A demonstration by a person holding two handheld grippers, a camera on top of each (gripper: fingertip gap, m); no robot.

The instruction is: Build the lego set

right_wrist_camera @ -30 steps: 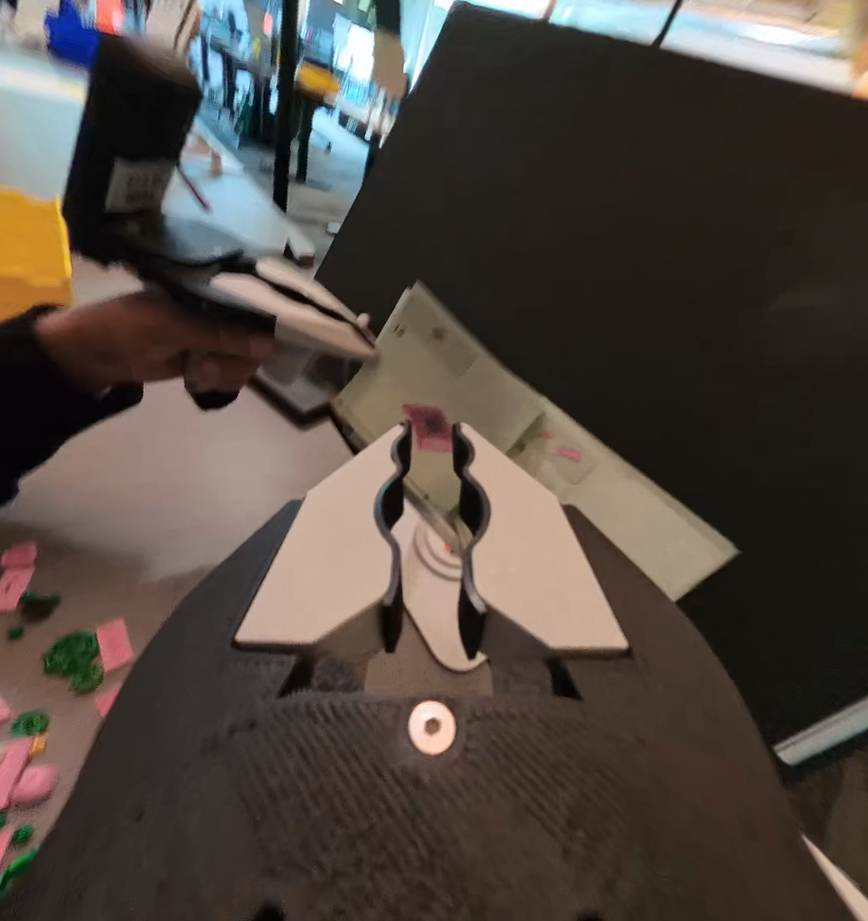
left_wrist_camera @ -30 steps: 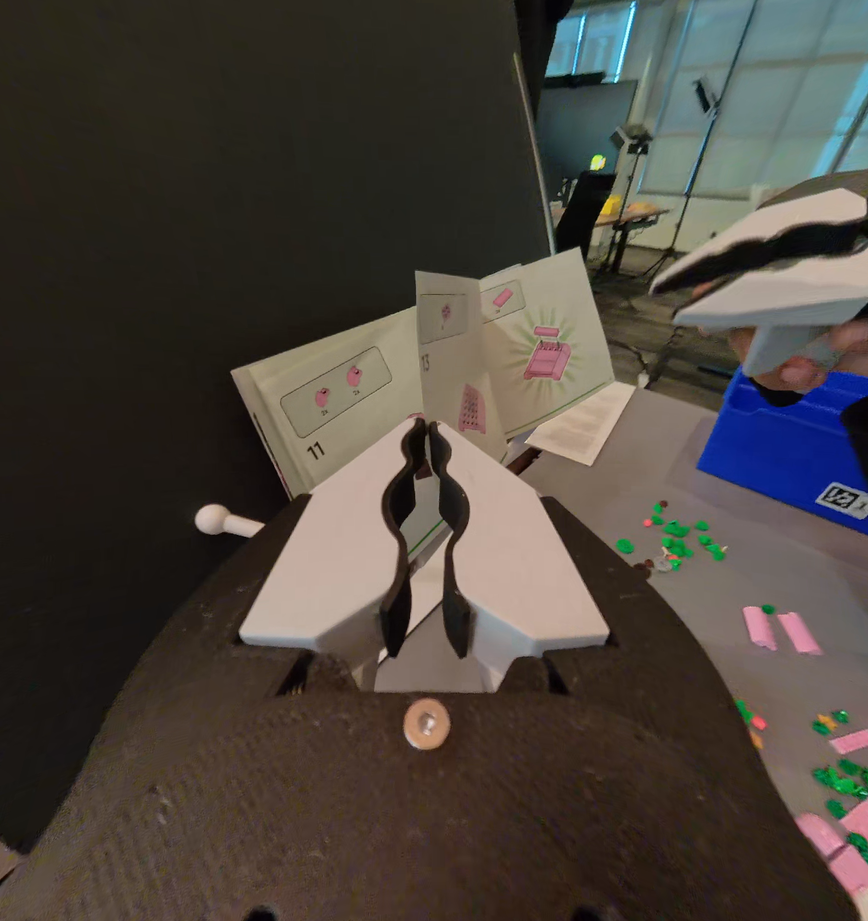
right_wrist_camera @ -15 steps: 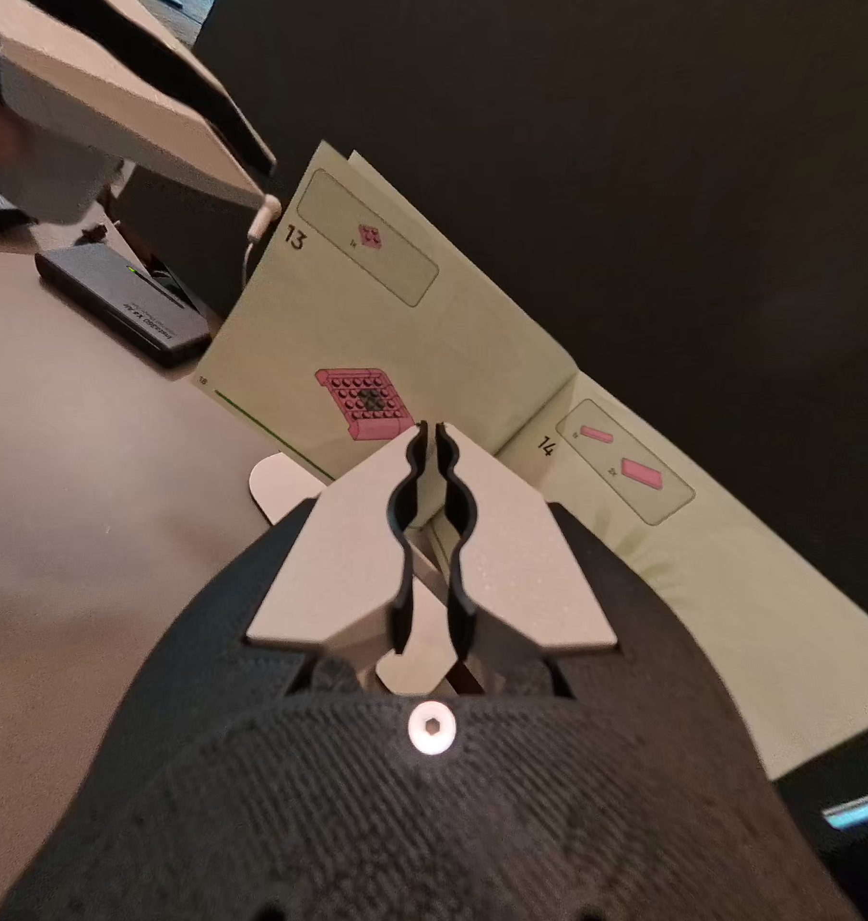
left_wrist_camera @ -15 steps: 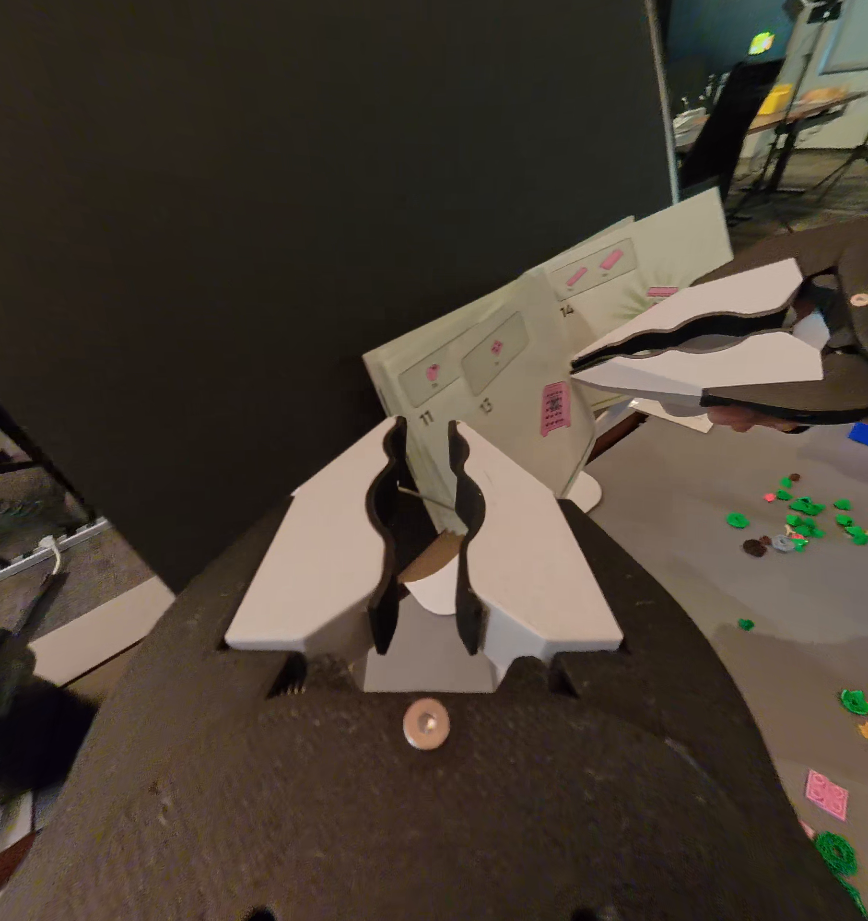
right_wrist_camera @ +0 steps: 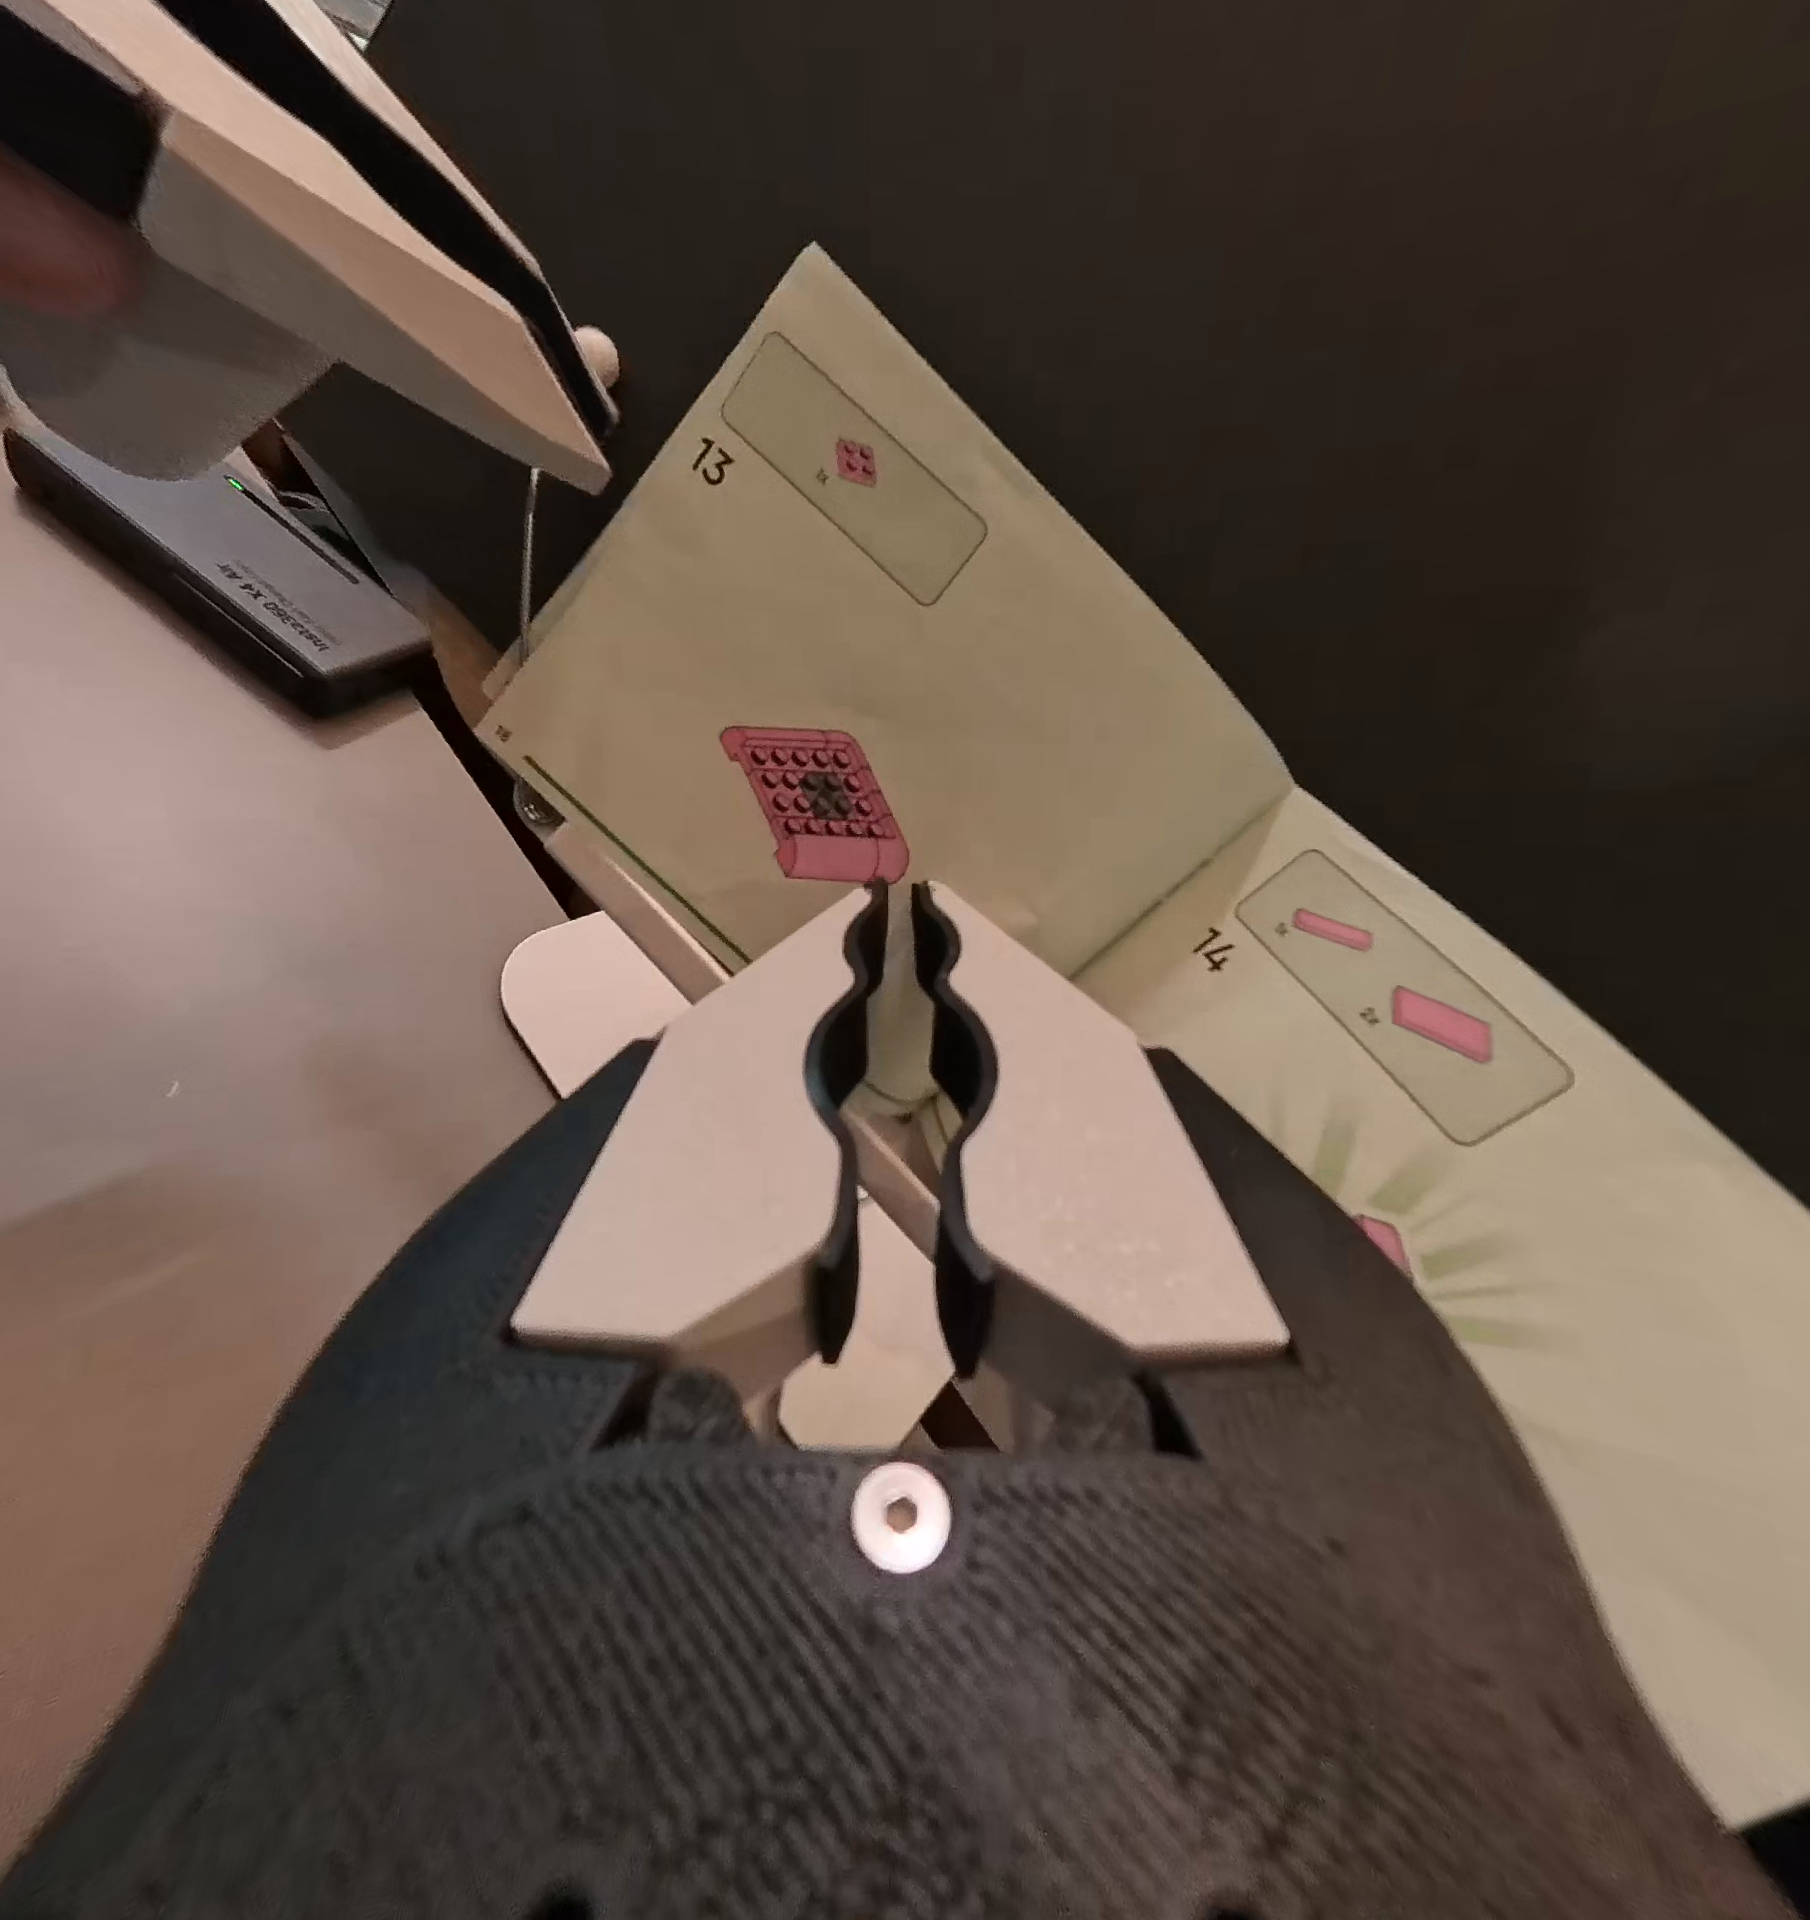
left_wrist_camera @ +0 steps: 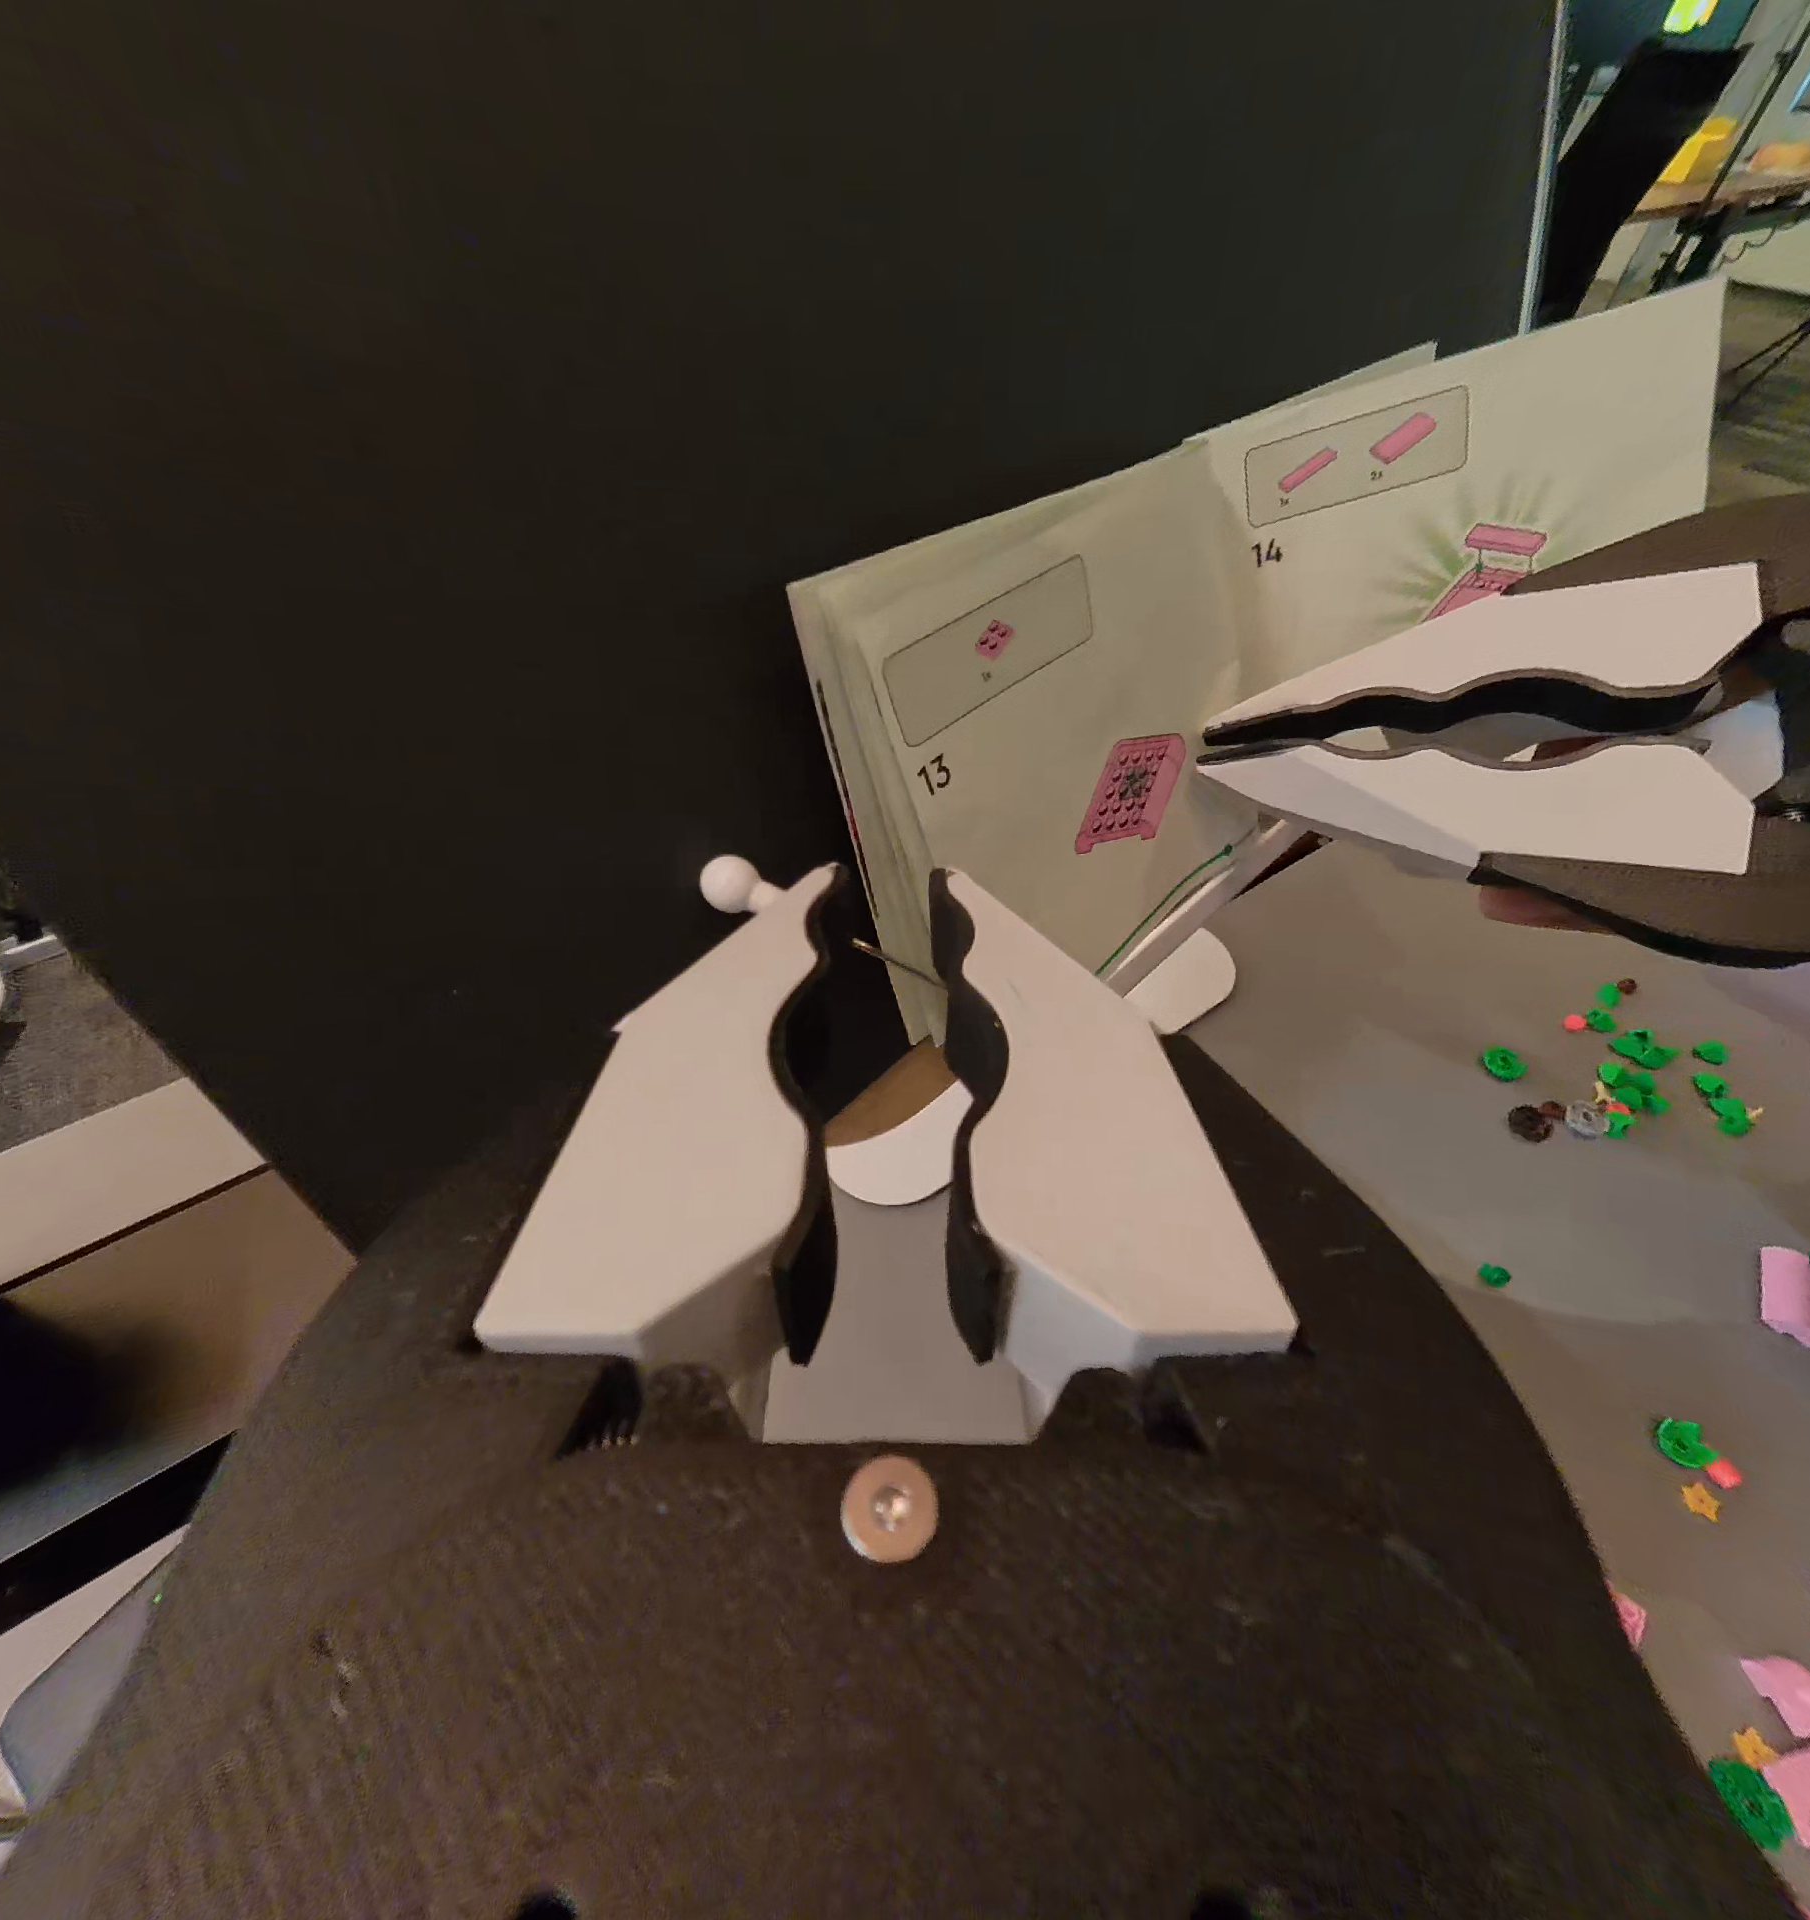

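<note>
Left wrist view shows the pale green instruction booklet (left_wrist_camera: 1140,717) propped open on a white stand (left_wrist_camera: 1176,966) against a black backdrop (left_wrist_camera: 465,416). The left gripper (left_wrist_camera: 885,883) hangs at its left edge, jaws parted and empty. The right gripper (left_wrist_camera: 1207,746) points at the left page, jaws nearly together and holding nothing. Loose pink and green lego pieces (left_wrist_camera: 1649,1086) lie scattered on the grey table (left_wrist_camera: 1400,1143), well apart from both. By my reckoning, they are consulting the manual; next comes picking the pink plate it calls for.
</note>
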